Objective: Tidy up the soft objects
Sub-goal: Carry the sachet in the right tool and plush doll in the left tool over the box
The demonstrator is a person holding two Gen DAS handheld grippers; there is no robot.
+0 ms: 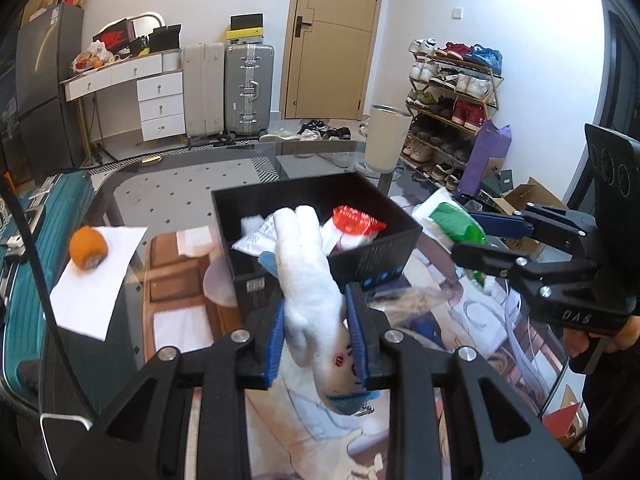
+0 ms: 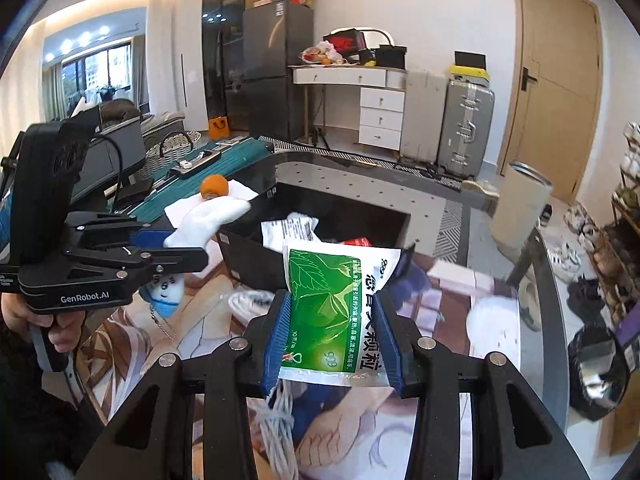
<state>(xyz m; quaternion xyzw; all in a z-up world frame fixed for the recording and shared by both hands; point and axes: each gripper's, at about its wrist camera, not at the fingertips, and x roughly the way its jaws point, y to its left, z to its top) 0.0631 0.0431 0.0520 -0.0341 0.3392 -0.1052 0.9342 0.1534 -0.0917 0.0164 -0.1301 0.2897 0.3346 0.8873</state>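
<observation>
The left gripper (image 1: 316, 344) pinches a white plush toy with a blue end and a small metal chain (image 1: 310, 288) between its blue pads; the toy hangs above the near edge of the open black rectangular box (image 1: 376, 262). The right gripper (image 2: 334, 334) is pressed on a flat green and white plastic sachet (image 2: 334, 308), held in the air just before the same box. Inside the box lie a white printed packet (image 1: 256, 236) and a red and white packet (image 1: 354, 220). An orange fruit (image 1: 88, 249) rests on white paper (image 1: 92, 292) on the glass table (image 1: 180, 196)
</observation>
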